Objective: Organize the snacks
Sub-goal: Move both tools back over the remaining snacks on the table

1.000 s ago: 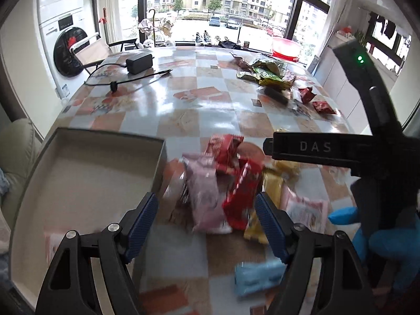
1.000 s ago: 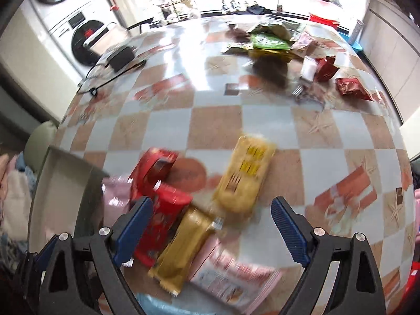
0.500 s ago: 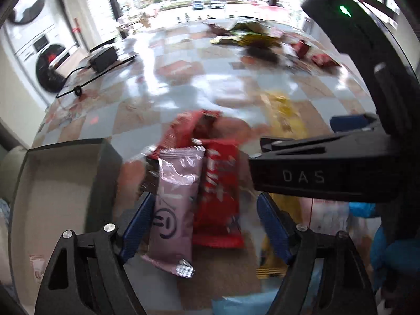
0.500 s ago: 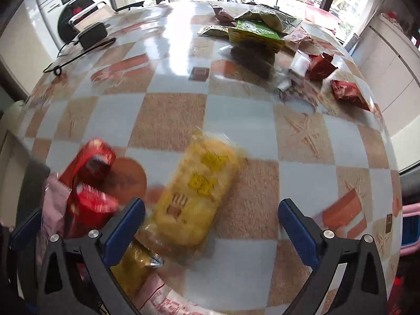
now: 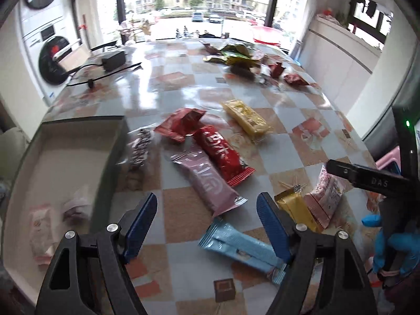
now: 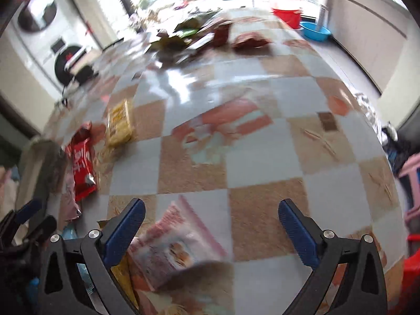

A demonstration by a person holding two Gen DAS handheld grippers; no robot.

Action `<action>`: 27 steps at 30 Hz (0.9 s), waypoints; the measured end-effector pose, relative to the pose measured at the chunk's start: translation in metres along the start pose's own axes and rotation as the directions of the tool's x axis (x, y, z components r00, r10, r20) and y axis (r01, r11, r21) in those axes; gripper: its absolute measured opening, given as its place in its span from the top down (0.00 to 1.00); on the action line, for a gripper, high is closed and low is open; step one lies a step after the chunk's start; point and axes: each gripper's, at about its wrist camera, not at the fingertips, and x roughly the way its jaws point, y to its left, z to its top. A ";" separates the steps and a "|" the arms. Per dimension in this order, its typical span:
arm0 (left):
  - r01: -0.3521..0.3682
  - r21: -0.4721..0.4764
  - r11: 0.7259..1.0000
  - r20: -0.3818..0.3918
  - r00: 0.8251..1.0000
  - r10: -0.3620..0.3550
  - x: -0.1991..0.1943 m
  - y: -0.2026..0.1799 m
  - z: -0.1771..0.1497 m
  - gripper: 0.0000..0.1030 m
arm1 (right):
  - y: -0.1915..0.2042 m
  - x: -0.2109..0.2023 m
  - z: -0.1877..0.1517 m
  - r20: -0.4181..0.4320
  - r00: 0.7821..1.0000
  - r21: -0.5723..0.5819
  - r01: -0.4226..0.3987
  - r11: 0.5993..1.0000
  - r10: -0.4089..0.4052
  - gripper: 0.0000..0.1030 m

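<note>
Several snack packs lie on the checkered table [image 5: 183,97]: a mauve bar [image 5: 207,181], a red bar [image 5: 223,155], a red pouch [image 5: 181,126], a yellow pack [image 5: 246,119], a light blue bar [image 5: 241,249], a gold bar [image 5: 296,210] and a pink pack [image 5: 325,197]. A grey box [image 5: 115,141] at the left holds a few pale packs. My left gripper [image 5: 207,225] is open and empty above the mauve and blue bars. My right gripper [image 6: 211,225] is open and empty over the pink pack [image 6: 178,241].
A pile of green, yellow and red bags [image 5: 244,57] lies at the table's far end. A black power adapter with cable [image 5: 113,60] sits far left. A washing machine [image 5: 52,55] stands beyond the table's left edge. A red tub [image 6: 286,13] and blue basin [image 6: 315,30] stand on the floor.
Both grippers have pulled back toward the near edge. The left view now shows the blue, gold and pink packs. The right gripper has swung right, from the yellow pack to the pink pack.
</note>
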 end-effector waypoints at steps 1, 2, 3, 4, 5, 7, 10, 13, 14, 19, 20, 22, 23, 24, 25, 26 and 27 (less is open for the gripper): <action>-0.020 -0.009 1.000 -0.020 1.000 0.020 -0.001 0.000 -0.003 0.20 | -0.006 -0.002 -0.004 0.010 1.000 0.026 -0.011 1.000 0.011 0.01; -0.036 -0.016 0.999 -0.039 0.999 0.035 0.001 -0.003 -0.006 0.20 | -0.012 -0.003 -0.008 0.019 1.000 0.044 -0.021 0.999 0.020 0.01; -0.053 -0.030 0.998 -0.066 0.997 0.051 0.004 -0.006 -0.011 0.20 | -0.014 -0.006 -0.013 0.040 0.999 0.042 -0.018 0.999 0.016 0.01; -0.063 -0.046 0.997 -0.087 0.994 0.059 0.006 -0.009 -0.015 0.20 | -0.015 -0.007 -0.016 0.050 0.999 0.041 -0.009 0.999 0.007 0.01; -0.073 -0.066 0.995 -0.107 0.992 0.066 0.011 -0.013 -0.020 0.20 | -0.015 -0.008 -0.018 0.057 0.998 0.039 -0.003 0.999 0.001 0.01; -0.091 -0.085 0.992 -0.141 0.987 0.079 0.021 -0.020 -0.026 0.20 | -0.012 -0.007 -0.020 0.073 0.997 0.022 -0.001 1.000 -0.001 0.01; -0.103 -0.086 0.991 -0.139 0.986 0.090 0.027 -0.030 -0.032 0.17 | -0.013 -0.006 -0.022 0.096 0.995 0.003 0.009 1.000 -0.009 0.01; -0.210 -0.002 0.978 -0.109 0.972 0.209 0.030 -0.033 -0.034 0.15 | -0.010 -0.006 -0.024 0.120 0.992 -0.025 0.027 0.999 -0.024 0.01; -0.242 0.022 0.970 -0.107 0.964 0.243 0.032 -0.029 -0.036 0.15 | -0.010 -0.006 -0.025 0.128 0.992 -0.030 0.026 0.999 -0.022 0.01; -0.188 -0.066 0.980 -0.120 0.976 0.179 0.021 -0.003 -0.038 0.15 | -0.013 -0.007 -0.026 0.141 0.990 -0.036 0.019 0.999 -0.014 0.01; -0.186 -0.067 0.980 -0.110 0.978 0.178 0.017 -0.003 -0.037 0.15 | -0.013 -0.007 -0.025 0.131 0.991 -0.031 0.020 0.999 -0.016 0.01; -0.204 -0.052 0.978 -0.112 0.974 0.197 0.016 -0.006 -0.036 0.15 | -0.014 -0.009 -0.023 0.100 0.995 0.018 0.019 1.000 -0.021 0.01; -0.217 -0.054 0.975 -0.124 0.970 0.209 0.017 -0.008 -0.038 0.15 | -0.014 -0.011 -0.023 0.089 0.996 0.049 -0.005 0.999 0.001 0.01; -0.224 -0.065 0.972 -0.135 0.967 0.214 0.018 -0.009 -0.038 0.15 | -0.015 -0.014 -0.023 0.076 0.996 0.087 -0.048 0.995 0.041 0.01; -0.232 -0.083 0.969 -0.147 0.965 0.218 0.020 -0.009 -0.041 0.15 | -0.013 -0.015 -0.023 0.064 0.996 0.111 -0.076 0.991 0.069 0.01; -0.240 -0.098 0.966 -0.154 0.962 0.223 0.023 -0.010 -0.040 0.15 | -0.010 -0.014 -0.024 0.050 0.996 0.126 -0.086 0.988 0.081 0.01; -0.247 -0.119 0.962 -0.159 0.961 0.227 0.024 -0.009 -0.044 0.14 | -0.005 -0.013 -0.024 0.033 0.997 0.132 -0.077 0.988 0.073 0.01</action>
